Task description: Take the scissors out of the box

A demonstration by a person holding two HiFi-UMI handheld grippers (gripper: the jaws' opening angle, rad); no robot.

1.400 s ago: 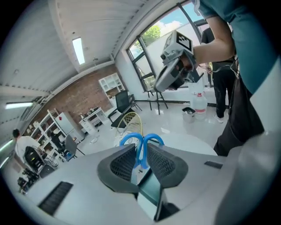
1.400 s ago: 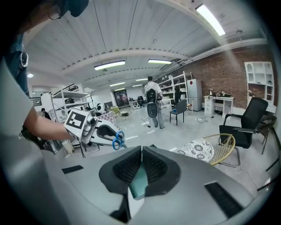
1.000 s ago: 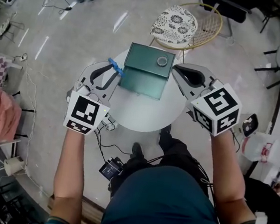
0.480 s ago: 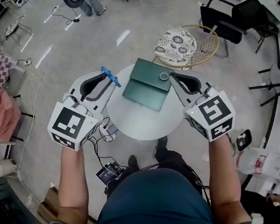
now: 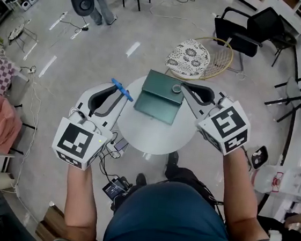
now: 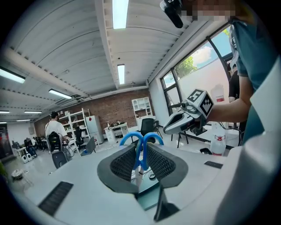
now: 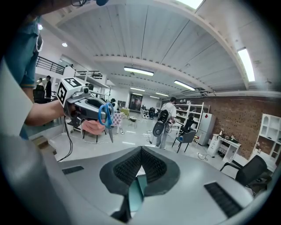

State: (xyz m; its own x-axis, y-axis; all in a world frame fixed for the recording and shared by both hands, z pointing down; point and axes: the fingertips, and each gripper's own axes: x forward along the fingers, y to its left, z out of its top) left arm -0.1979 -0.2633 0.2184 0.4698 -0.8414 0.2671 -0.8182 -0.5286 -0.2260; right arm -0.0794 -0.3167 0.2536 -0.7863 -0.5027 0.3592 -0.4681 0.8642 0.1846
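Note:
My left gripper (image 5: pixel 122 92) is shut on the blue-handled scissors (image 5: pixel 120 89), held in the air left of the green box (image 5: pixel 158 99). In the left gripper view the blue loops (image 6: pixel 141 143) stand between the pads, blades pointing down. The box sits closed on the round white table (image 5: pixel 148 136), with a round knob (image 5: pixel 176 88) on its lid. My right gripper (image 5: pixel 184 87) hovers at the box's right, near the knob, jaws shut with nothing between them. The right gripper view shows the scissors (image 7: pixel 106 116) hanging from the left gripper (image 7: pixel 88 107) across from it.
A wire chair with a patterned cushion (image 5: pixel 193 54) stands just behind the table. Black chairs (image 5: pixel 247 31) are further back. Cables and a small device (image 5: pixel 116 186) lie on the floor by my feet. A person with a backpack (image 7: pixel 163 121) stands far off.
Both grippers have risen away from the table, so table and box look smaller and lower. The scissors stay clamped in the left gripper. The right gripper has drawn back a little from the box.

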